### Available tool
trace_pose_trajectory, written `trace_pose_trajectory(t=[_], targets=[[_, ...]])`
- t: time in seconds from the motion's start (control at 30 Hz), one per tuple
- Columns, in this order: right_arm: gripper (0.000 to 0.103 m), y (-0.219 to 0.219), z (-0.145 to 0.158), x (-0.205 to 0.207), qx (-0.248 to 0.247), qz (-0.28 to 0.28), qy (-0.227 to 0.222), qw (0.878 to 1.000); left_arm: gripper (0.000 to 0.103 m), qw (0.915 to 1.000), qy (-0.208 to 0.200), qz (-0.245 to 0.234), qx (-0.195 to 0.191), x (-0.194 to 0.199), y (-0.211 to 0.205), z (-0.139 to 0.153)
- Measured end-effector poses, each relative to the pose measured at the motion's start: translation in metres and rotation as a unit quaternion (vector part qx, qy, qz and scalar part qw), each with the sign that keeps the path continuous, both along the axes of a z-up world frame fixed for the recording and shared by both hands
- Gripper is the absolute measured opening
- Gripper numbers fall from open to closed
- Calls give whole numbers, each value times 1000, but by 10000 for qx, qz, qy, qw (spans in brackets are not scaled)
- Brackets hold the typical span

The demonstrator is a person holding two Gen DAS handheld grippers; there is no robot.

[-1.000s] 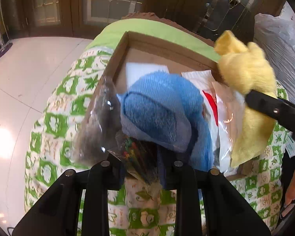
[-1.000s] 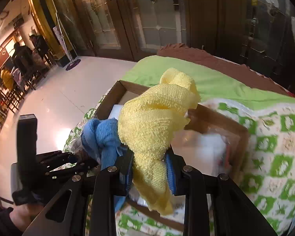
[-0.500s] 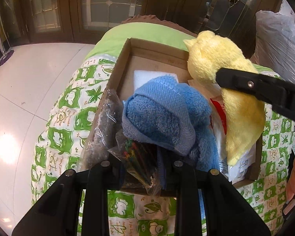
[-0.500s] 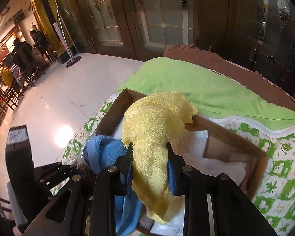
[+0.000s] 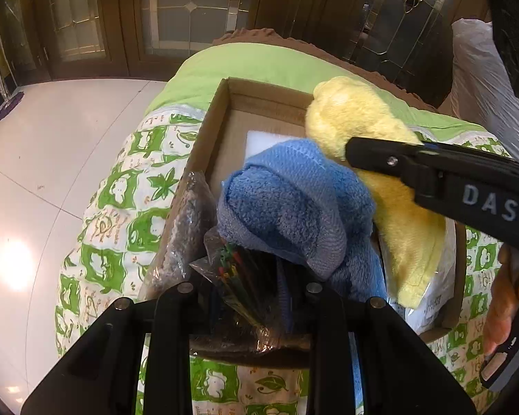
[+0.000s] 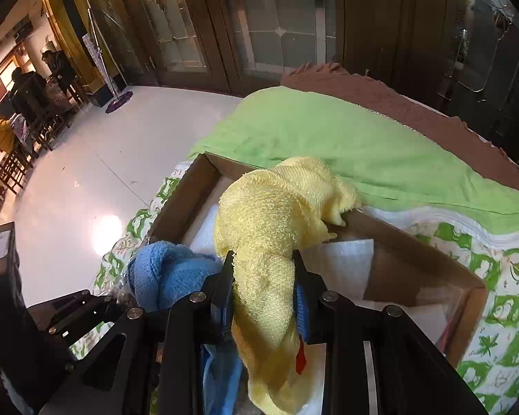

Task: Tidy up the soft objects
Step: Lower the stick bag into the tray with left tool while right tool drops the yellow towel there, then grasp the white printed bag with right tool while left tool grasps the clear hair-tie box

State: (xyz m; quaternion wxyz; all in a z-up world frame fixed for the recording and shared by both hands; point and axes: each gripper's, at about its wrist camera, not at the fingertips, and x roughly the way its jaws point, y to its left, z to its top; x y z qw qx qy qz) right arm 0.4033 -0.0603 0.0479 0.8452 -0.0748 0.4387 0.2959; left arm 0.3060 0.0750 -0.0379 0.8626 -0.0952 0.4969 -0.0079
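Observation:
My left gripper (image 5: pixel 249 287) is shut on a blue towel (image 5: pixel 294 207) together with a crinkly clear plastic bag (image 5: pixel 238 276), held over the near end of an open cardboard box (image 5: pixel 207 138). My right gripper (image 6: pixel 263 269) is shut on a yellow towel (image 6: pixel 273 214), which hangs over the box's middle and touches its far wall (image 6: pixel 391 231). The yellow towel (image 5: pixel 363 128) and the right gripper's black body (image 5: pixel 449 183) show at the right of the left wrist view. The blue towel (image 6: pixel 166 269) shows at the left of the right wrist view.
The box sits on a green-and-white patterned quilt (image 5: pixel 121 207) with a plain green sheet (image 6: pixel 328 138) behind it. White plastic packets (image 6: pixel 346 269) lie in the box. A dark bagged item (image 5: pixel 187 228) leans on the box's left wall. White floor lies to the left.
My right gripper has carried the yellow towel leftward and forward over the box, close beside the blue towel. The left gripper has risen slightly, still holding the blue towel.

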Motion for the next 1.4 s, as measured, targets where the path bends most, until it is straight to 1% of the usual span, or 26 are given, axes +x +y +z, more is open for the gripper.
trace_pose_trajectory(t=[0.2,0.37,0.5,0.57,0.6,0.63,0.67,0.7,0.8,0.83,0.87,0.9,0.93,1.0,1.17,1.23,1.3,1.37,1.4], targets=[[28,17,-4,10,-35,51,20,10000,24,10000,19,29,15,0,1,-4],[29,25,-8,14,-46,92,-1,9999,24,9999,18,-40,99,2,1,-6],[34,27,-10,15,-12,97,10,10000,24,9999,39,-65,84,2,2,-5],[35,25,-9,15,47,86,-19,10000,26,10000,36,-52,24,1,3,-5],[37,24,-8,14,66,77,-23,9999,27,10000,35,-39,-10,1,5,-5],[38,23,-8,14,90,59,-42,9999,32,10000,37,-24,-49,0,5,-5],[43,21,-7,13,114,32,-83,9999,37,10000,38,-20,-78,0,6,-4],[48,20,-7,11,124,21,-133,9998,39,9999,40,-26,-95,-1,6,-4],[56,17,-4,6,99,18,-244,9997,43,10000,31,-53,37,-5,3,-2],[58,15,-3,4,120,18,-263,9996,47,9999,30,-75,127,-7,0,-1],[65,13,-2,2,141,5,-265,9995,51,9998,23,-89,180,-9,-2,0],[71,9,1,0,208,-19,-298,9993,53,9997,9,-99,230,-11,-4,2],[74,8,3,-2,241,-25,-327,9992,54,9995,-23,-103,307,-15,-6,4],[84,1,8,-6,344,-93,-399,9986,56,9992,-51,-105,394,-19,-8,8],[89,-14,14,-15,453,-175,-338,9983,68,9980,-155,-65,612,-35,-9,21],[91,-23,17,-22,478,-225,-287,9982,68,9977,-196,-46,647,-46,-8,27],[92,-32,17,-28,541,-289,-146,9980,68,9978,-211,-34,631,-57,-6,31],[93,-50,15,-40,733,-347,112,9966,68,9977,-198,-14,654,-75,-2,36],[96,-60,13,-46,808,-376,229,9958,68,9978,-198,-42,630,-89,0,37]])
